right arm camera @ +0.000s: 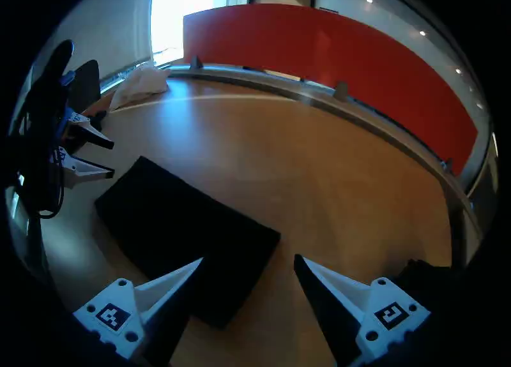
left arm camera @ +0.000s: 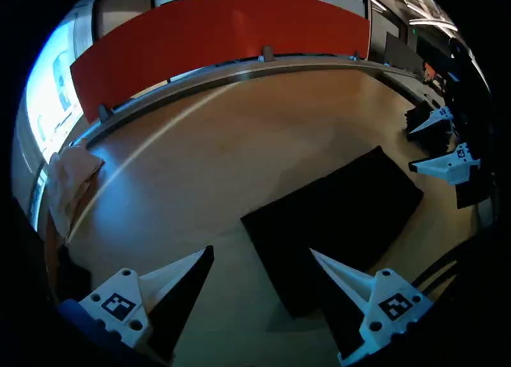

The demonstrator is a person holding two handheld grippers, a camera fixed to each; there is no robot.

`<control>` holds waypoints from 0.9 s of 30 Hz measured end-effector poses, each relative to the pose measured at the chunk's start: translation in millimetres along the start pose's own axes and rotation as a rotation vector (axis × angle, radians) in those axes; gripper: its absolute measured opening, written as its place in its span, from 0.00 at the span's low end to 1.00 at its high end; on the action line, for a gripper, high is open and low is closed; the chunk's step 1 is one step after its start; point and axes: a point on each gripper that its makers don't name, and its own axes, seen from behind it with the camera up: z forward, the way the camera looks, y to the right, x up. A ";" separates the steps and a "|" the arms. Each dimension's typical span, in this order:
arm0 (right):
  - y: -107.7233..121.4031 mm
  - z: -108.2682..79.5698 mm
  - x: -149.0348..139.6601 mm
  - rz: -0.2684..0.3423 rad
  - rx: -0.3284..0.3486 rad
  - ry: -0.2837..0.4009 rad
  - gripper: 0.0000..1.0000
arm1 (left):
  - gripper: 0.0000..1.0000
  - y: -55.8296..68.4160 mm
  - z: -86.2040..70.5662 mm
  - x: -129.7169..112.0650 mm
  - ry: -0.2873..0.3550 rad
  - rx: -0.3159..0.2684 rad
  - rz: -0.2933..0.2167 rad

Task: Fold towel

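Observation:
A black towel (left arm camera: 335,220) lies folded flat as a rectangle on the wooden table (left arm camera: 243,150). My left gripper (left arm camera: 262,262) hovers open above its near corner, nothing between the fingers. In the right gripper view the same towel (right arm camera: 185,230) lies ahead and to the left, and my right gripper (right arm camera: 249,268) stands open over its near edge. The right gripper (left arm camera: 431,147) also appears at the far right of the left gripper view, open and beyond the towel. The left gripper (right arm camera: 96,156) is seen at the left of the right gripper view, open, beside the towel's far end.
A red partition (left arm camera: 217,29) runs along the table's far edge behind a metal rail (left arm camera: 255,70). A pale cloth (left arm camera: 67,179) lies bunched at the table's left end, also seen as the cloth (right arm camera: 140,83) at the back left. Dark fabric (left arm camera: 425,121) sits at the right edge.

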 end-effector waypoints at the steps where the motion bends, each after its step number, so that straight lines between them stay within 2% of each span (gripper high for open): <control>1: -0.8 -2.6 -1.4 0.001 -0.001 0.000 1.00 | 1.00 0.5 -2.3 -1.6 0.000 0.002 -0.003; 15: -11.0 -34.6 -21.2 0.028 -0.011 0.005 1.00 | 1.00 5.5 -31.3 -26.2 0.000 0.036 -0.051; 27: -15.5 -35.5 -24.4 0.010 0.007 0.005 1.00 | 1.00 2.0 -42.9 -28.6 0.026 0.064 -0.093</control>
